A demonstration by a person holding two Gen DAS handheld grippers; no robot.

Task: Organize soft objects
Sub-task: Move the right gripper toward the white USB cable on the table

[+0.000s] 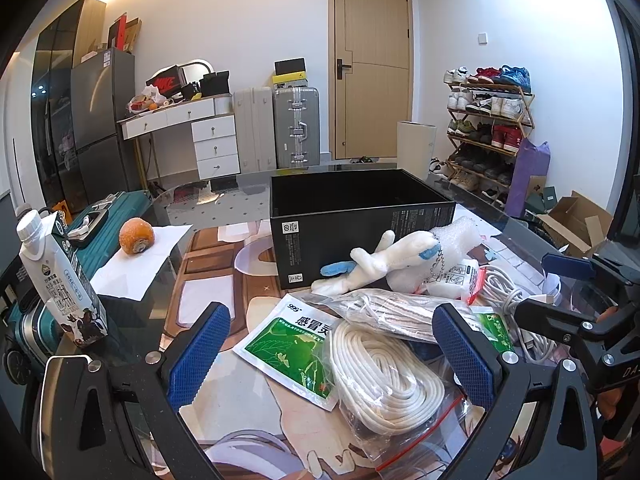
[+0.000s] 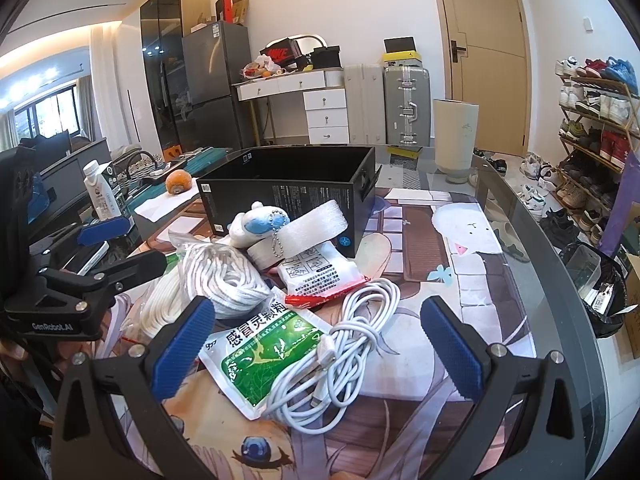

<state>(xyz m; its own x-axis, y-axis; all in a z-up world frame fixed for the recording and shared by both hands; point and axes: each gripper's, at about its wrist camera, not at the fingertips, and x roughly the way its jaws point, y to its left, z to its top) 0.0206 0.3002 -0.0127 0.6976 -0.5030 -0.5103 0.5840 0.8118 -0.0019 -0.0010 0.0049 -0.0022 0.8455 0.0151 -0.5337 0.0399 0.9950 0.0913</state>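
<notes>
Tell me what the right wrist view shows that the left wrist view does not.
Only the right wrist view: a window at far left, a black-lined bin beside the table, and the whole white cable coil.

Only the left wrist view: an open cardboard box on the floor.

Both: the black box, plush toy, rope in its bag, green sachet, milk carton, orange fruit, door and shoe rack. Each view also catches the other gripper, both open.

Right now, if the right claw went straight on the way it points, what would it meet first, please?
Probably the coiled white cable, lying partly on the green sachet between the open right claw fingers. Depth is uncertain.
</notes>
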